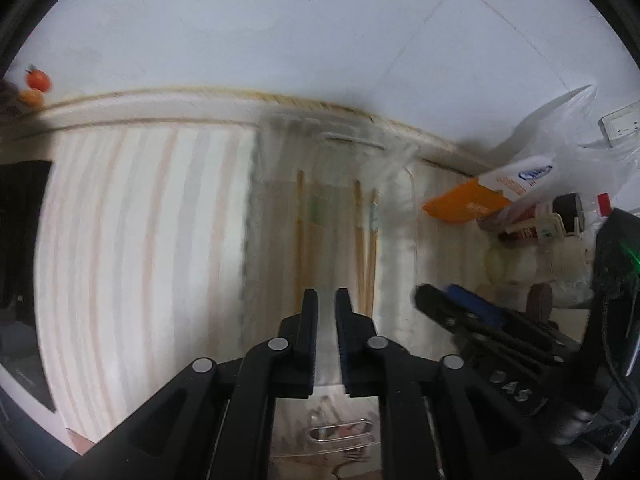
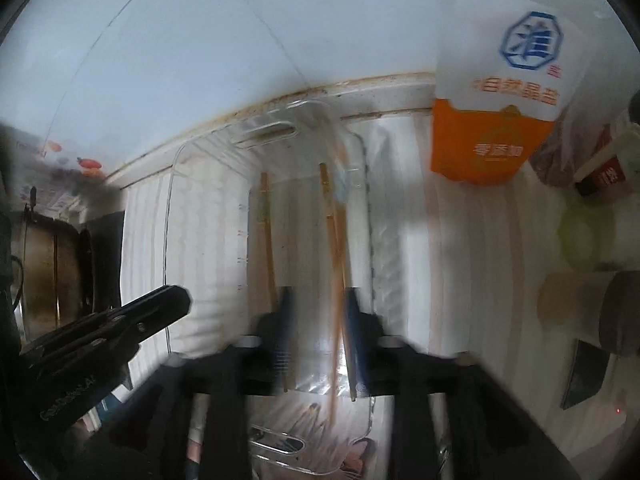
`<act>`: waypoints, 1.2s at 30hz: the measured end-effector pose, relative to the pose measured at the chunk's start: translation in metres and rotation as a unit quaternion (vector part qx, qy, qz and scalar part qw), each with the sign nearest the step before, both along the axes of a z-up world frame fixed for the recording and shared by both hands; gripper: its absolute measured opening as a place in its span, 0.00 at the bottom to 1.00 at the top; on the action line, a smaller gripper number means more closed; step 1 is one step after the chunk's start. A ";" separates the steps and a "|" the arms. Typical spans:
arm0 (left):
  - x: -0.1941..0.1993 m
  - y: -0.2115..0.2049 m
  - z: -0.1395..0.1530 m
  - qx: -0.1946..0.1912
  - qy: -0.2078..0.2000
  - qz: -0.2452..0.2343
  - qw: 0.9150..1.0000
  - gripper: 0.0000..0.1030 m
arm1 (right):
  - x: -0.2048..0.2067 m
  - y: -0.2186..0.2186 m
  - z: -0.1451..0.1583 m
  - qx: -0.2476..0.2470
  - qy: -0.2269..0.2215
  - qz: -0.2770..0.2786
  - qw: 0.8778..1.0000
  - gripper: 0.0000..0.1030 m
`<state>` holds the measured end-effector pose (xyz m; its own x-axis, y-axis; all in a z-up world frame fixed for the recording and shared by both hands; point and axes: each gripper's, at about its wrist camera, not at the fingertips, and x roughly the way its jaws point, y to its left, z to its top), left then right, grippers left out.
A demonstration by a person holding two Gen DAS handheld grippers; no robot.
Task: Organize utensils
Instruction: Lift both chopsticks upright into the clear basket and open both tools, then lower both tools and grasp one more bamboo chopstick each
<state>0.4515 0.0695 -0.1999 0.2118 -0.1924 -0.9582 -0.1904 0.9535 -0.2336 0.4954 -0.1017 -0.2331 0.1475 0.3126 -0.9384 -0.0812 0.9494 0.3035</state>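
**Chopsticks in the clear tray, right gripper over the pair**

I go left to right. My left gripper (image 1: 326,300) has jaws narrow, only a thin gap, and I see nothing between them. Ahead of its tips lies the clear tray (image 1: 256,200) on the striped mat (image 1: 132,220), w/ one single chopstick (image 1: 299,232) just left of the jaw line and a pair of chopsticks (image 1: 366,248) just right of it.

My right gripper (image 2: 316,320) has jaws wide. The pair (image 2: 334,248) runs between the fingers, close to the right finger; the picture is blurred, so contact I cannot tell. The single one (image 2: 267,240) is beside the left finger, probably outside.

My judgement: to close well I should center the pair btw the fingers first, keep the tips low to the tray floor, and close slowly so both sticks stay together. The salt bag (image 2: 492,120) stands further right, well apart.
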 end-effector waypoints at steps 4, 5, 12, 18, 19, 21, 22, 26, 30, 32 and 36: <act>-0.016 0.007 0.028 0.049 -0.049 0.013 0.997 0.50 | -0.015 -0.016 0.020 -0.012 -0.035 -0.017 0.999 0.47; -0.021 0.009 0.034 0.057 -0.061 0.018 0.996 0.66 | -0.022 -0.020 0.029 -0.020 -0.052 -0.021 0.998 0.49; -0.075 0.023 0.065 0.130 -0.138 0.036 0.981 1.00 | -0.077 -0.049 0.066 -0.044 -0.133 -0.054 0.989 0.62; -0.139 0.017 0.036 0.160 -0.110 0.033 0.981 1.00 | -0.146 -0.096 0.055 -0.062 -0.123 -0.089 0.986 0.62; -0.149 0.012 0.027 0.156 -0.098 0.031 0.982 1.00 | -0.156 -0.105 0.051 -0.067 -0.121 -0.095 0.986 0.61; -0.170 -0.002 0.004 0.131 -0.070 0.017 0.989 1.00 | -0.179 -0.125 0.035 -0.077 -0.102 -0.108 0.986 0.56; -0.177 -0.009 -0.008 0.124 -0.056 0.012 0.991 1.00 | -0.187 -0.131 0.027 -0.080 -0.091 -0.109 0.987 0.51; -0.198 -0.044 -0.061 0.089 0.008 -0.027 0.996 0.90 | -0.212 -0.157 -0.012 -0.097 -0.042 -0.112 0.988 0.45; -0.207 -0.081 -0.100 0.086 0.049 -0.074 0.992 0.81 | -0.227 -0.164 -0.048 -0.118 -0.004 -0.097 0.988 0.45; -0.208 -0.092 -0.111 0.089 0.060 -0.090 0.990 0.81 | -0.234 -0.164 -0.064 -0.125 0.013 -0.083 0.989 0.45; -0.207 -0.105 -0.121 0.094 0.063 -0.102 0.988 0.75 | -0.248 -0.161 -0.087 -0.147 0.040 -0.054 0.987 0.45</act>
<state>0.2447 -0.0357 -0.3205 0.0642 -0.0360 -0.9973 -0.0054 0.9993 -0.0364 0.2469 -0.2625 -0.3197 0.0872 0.0126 -0.9961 0.0382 0.9991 0.0159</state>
